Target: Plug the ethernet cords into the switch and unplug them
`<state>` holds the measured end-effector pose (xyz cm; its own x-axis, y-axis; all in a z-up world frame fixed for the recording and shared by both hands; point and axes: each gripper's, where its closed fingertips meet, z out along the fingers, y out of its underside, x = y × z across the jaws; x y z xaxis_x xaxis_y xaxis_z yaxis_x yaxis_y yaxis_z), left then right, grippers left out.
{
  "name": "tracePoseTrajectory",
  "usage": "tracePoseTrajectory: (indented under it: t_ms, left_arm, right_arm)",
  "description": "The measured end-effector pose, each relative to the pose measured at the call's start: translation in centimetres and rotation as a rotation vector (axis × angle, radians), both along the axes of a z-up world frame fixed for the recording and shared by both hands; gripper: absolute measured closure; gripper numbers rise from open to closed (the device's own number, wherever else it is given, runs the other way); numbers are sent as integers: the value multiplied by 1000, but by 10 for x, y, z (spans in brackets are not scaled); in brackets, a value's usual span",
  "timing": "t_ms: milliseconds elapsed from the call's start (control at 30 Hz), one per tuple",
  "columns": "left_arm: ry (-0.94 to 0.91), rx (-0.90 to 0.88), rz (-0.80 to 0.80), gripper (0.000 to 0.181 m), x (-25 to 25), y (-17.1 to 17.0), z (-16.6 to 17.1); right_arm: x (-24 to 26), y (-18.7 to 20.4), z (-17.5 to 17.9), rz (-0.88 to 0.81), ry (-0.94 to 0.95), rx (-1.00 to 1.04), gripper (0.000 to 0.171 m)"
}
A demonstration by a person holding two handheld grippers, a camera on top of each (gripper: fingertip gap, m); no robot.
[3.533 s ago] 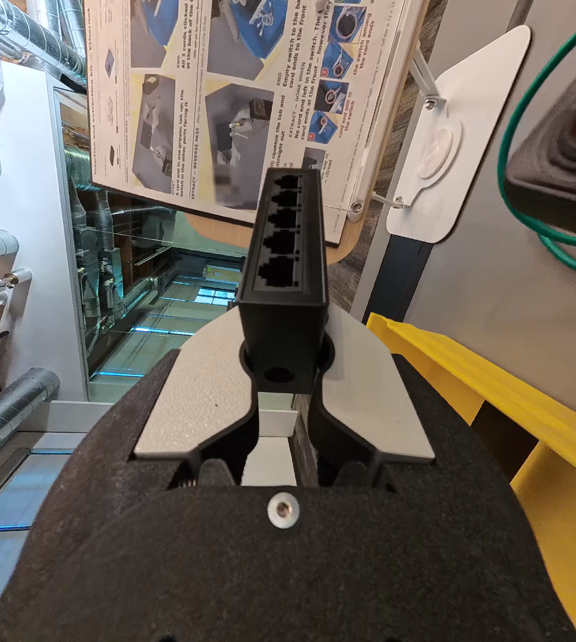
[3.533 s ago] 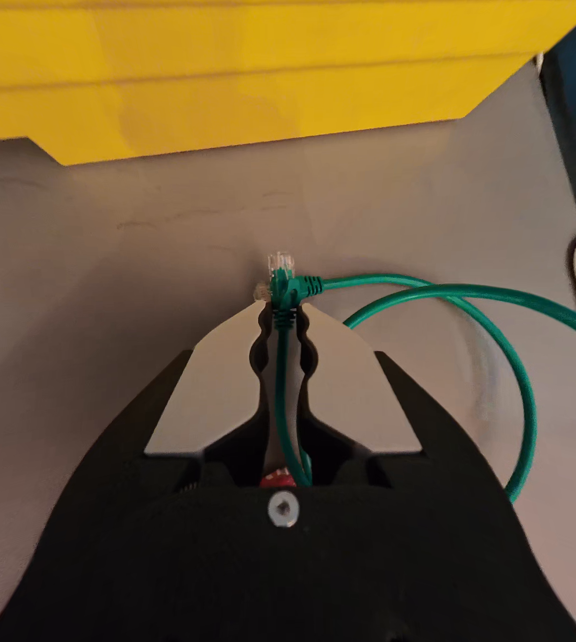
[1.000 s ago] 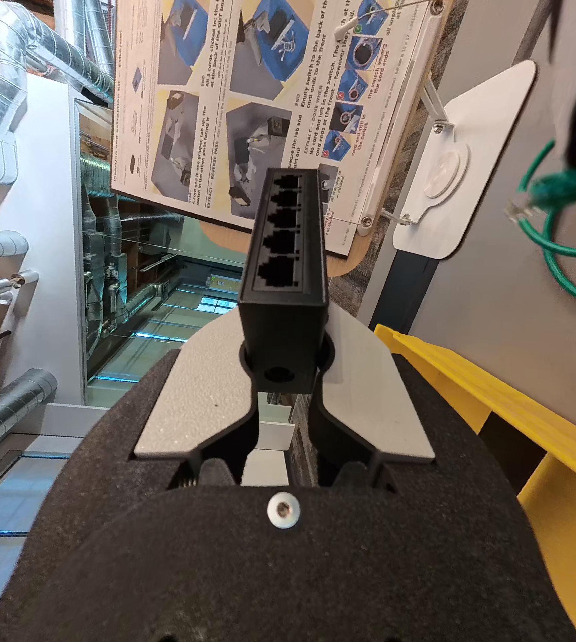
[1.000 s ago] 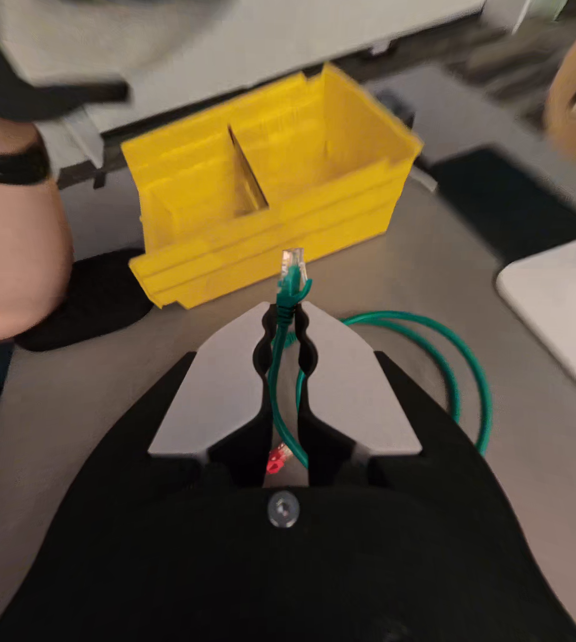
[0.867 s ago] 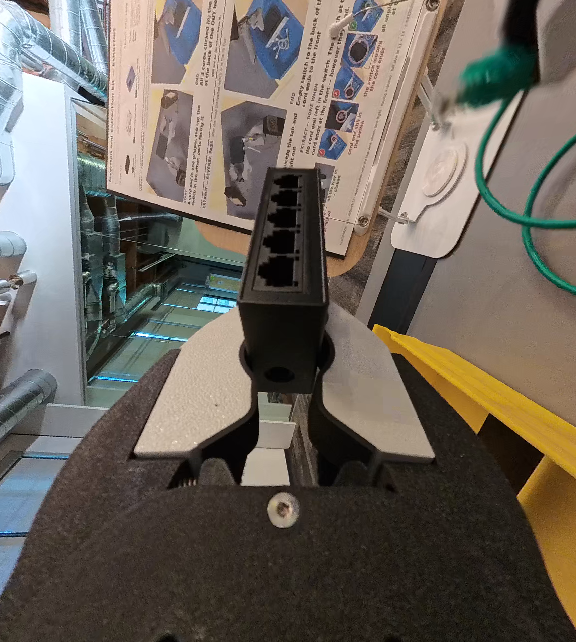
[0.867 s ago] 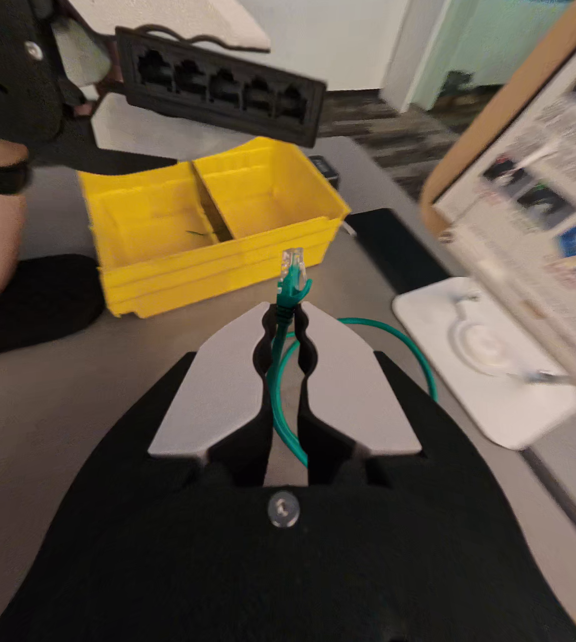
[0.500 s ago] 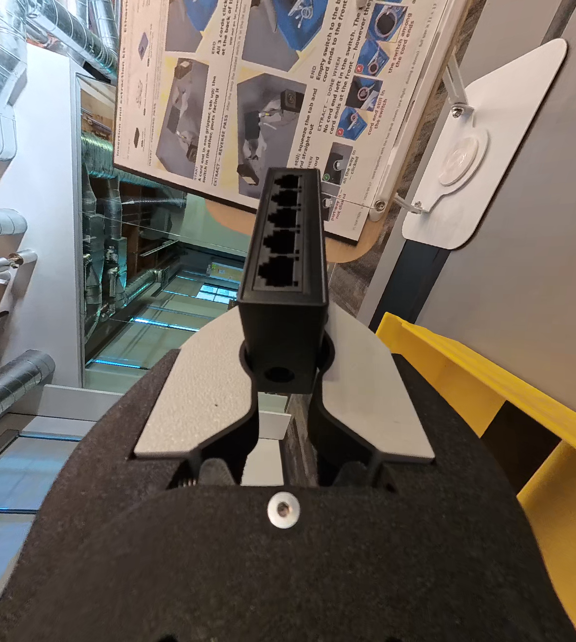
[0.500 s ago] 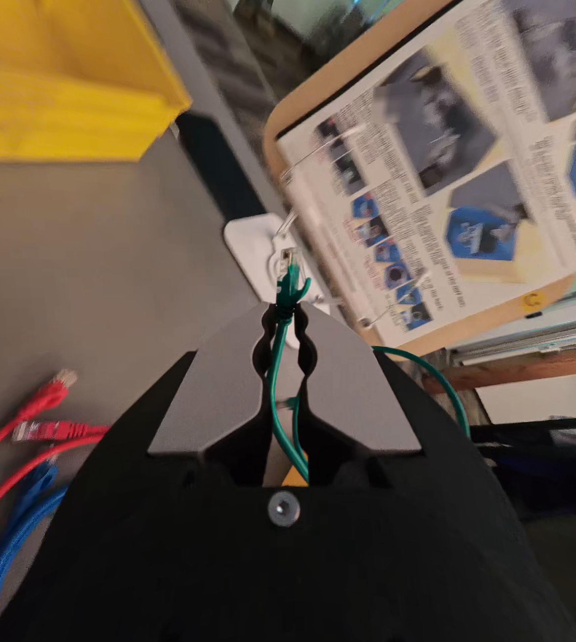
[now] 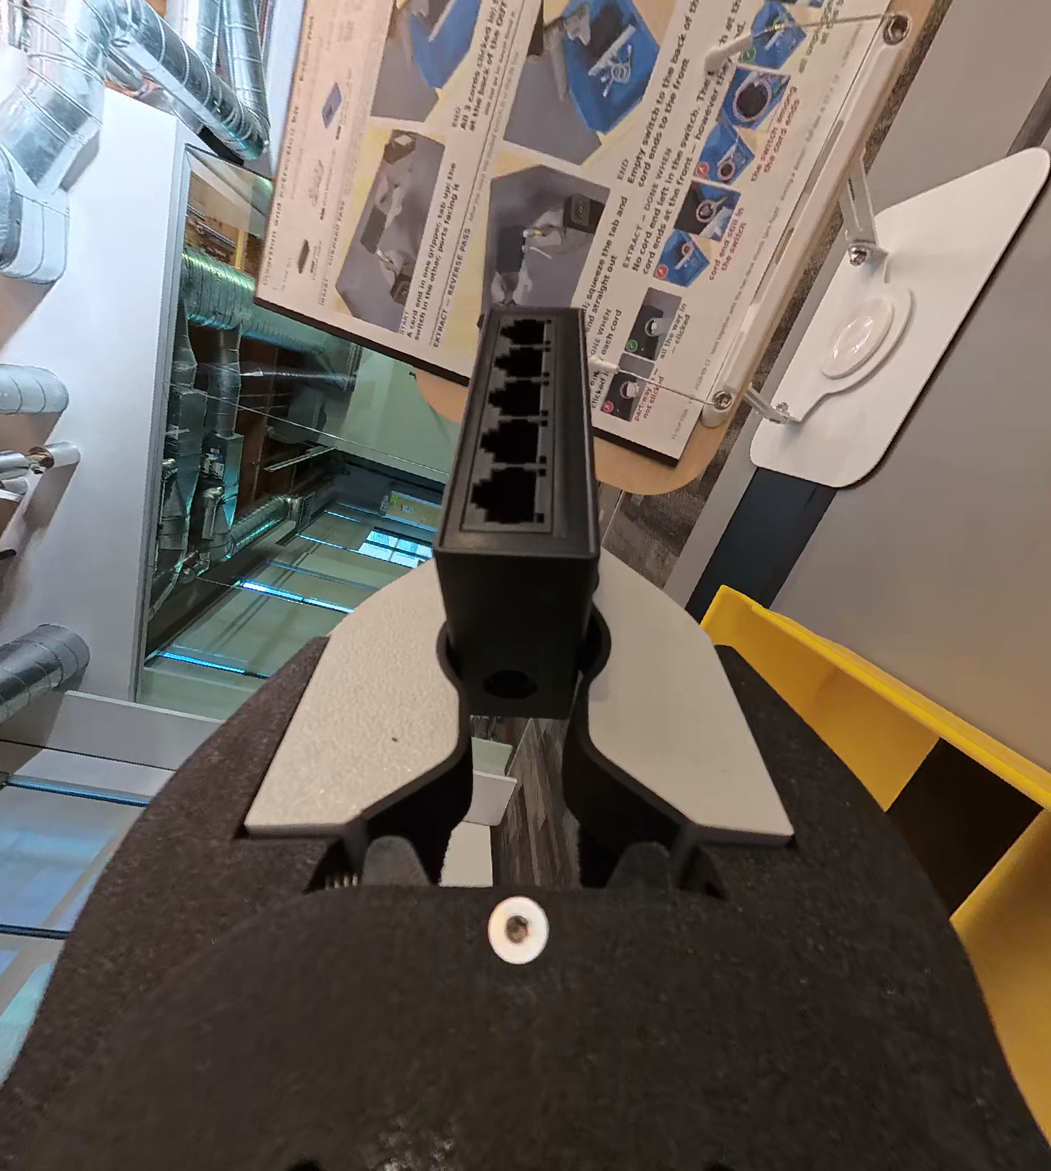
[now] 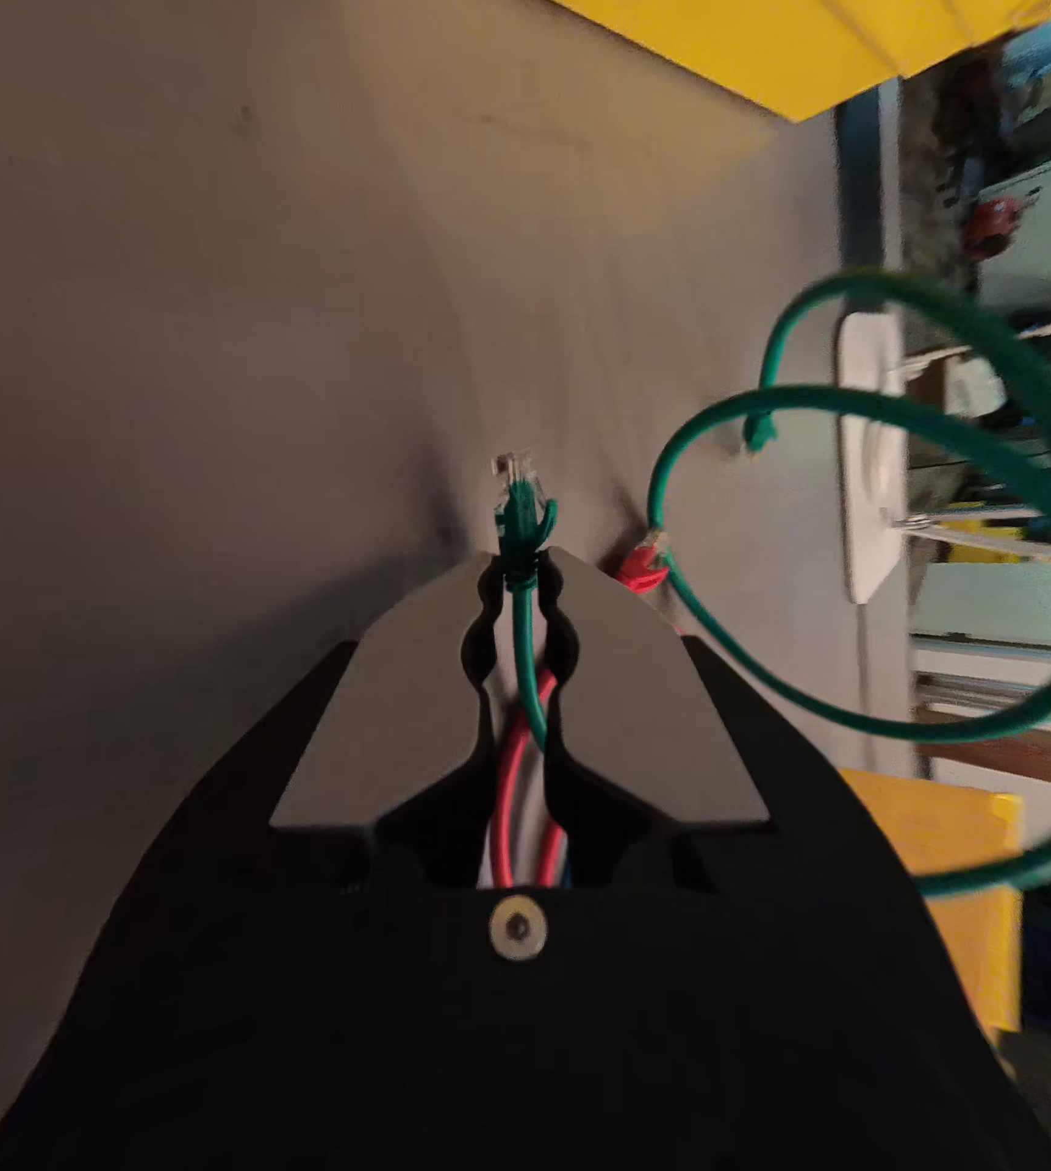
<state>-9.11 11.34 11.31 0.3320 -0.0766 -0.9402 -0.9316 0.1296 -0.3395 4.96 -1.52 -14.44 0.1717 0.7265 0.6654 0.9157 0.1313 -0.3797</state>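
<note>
**Tongs: both sets clamped, switch in the left, green cord in the right**

The left tongs (image 9: pixel 522 640) are closed on the near end of the black switch (image 9: pixel 519 481), which juts forward between the two grey fingers (image 9: pixel 377 716), held up off the counter. Its row of five ports faces up toward the camera, all five dark and with no plug in them. No brand mark can be made out on its casing.

The right tongs (image 10: pixel 521 561) are pinched shut on the green cord (image 10: pixel 526 633) just behind its boot, so that the clear plug (image 10: pixel 513 472) stands out past the fingertips. The rest of that cord swings off to the right in blurred loops, and its other green end hangs there in the air.

Below the right tongs, on the grey counter (image 10: pixel 225 317), lies a red cord (image 10: pixel 640 570); its strands run back between the fingers, with a trace of blue beside them.

A yellow bin (image 9: pixel 890 716) sits on the counter to the right of the switch. Beyond the switch leans a printed instruction board (image 9: pixel 573 158) with photographs and lines of writing, propped on a white stand base (image 9: pixel 928 304). Silver ducts (image 9: pixel 9 158) fill the left of that view.
</note>
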Motion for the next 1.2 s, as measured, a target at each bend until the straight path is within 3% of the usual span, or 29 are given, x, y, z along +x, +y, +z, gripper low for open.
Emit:
tracePoseTrajectory:
  t_ms: [100, 267, 400, 467, 667, 1200]
  left_arm:
    - [-7, 7, -16, 152, 3, -3, 3]
    - [-12, 12, -30, 152, 6, -4, 4]
    - [-17, 15, -35, 152, 6, -6, 6]
    - [-17, 19, -38, 152, 7, -7, 7]
    - [-2, 15, -41, 152, 12, -6, 5]
    - [40, 4, -59, 152, 27, -5, -2]
  right_arm:
    - [-5, 0, -6, -8, 129, -160, 160]
    - [-18, -8, -2, 16, 420, -609, 152]
    - [-21, -7, 5, 41, 547, -789, 161]
    - [-19, -7, 4, 61, 522, -817, 167]
    - [-13, -3, -2, 83, 350, -739, 152]
    - [-14, -11, 3, 204, 254, -793, 149]
